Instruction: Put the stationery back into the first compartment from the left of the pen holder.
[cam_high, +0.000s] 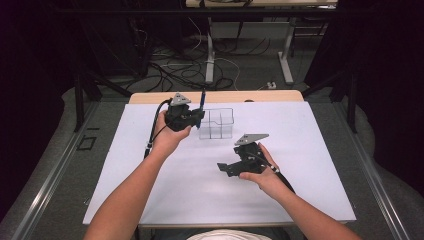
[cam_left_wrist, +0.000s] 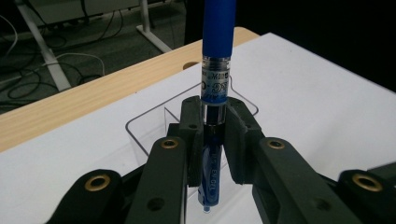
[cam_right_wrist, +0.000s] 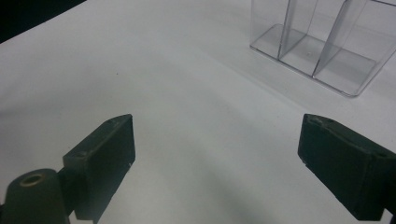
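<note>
A blue gel pen (cam_left_wrist: 215, 74) stands upright, clamped between the jaws of my left gripper (cam_left_wrist: 208, 140). In the high view that left gripper (cam_high: 192, 120) hovers at the left edge of a clear plastic organizer (cam_high: 216, 123) with several compartments, the blue pen (cam_high: 202, 106) sticking up above it. The organizer (cam_left_wrist: 154, 123) lies just behind the jaws in the left gripper view. My right gripper (cam_high: 226, 169) is open over bare table, nearer the person, and holds nothing. Its wide-apart jaws show in the right gripper view around (cam_right_wrist: 219, 154), with the organizer (cam_right_wrist: 322, 42) beyond them.
A white sheet (cam_high: 220, 200) covers the table, with a wooden strip (cam_high: 150, 97) along the far edge. Beyond the table are desk legs (cam_high: 210, 60) and tangled cables (cam_high: 172, 70) on the floor.
</note>
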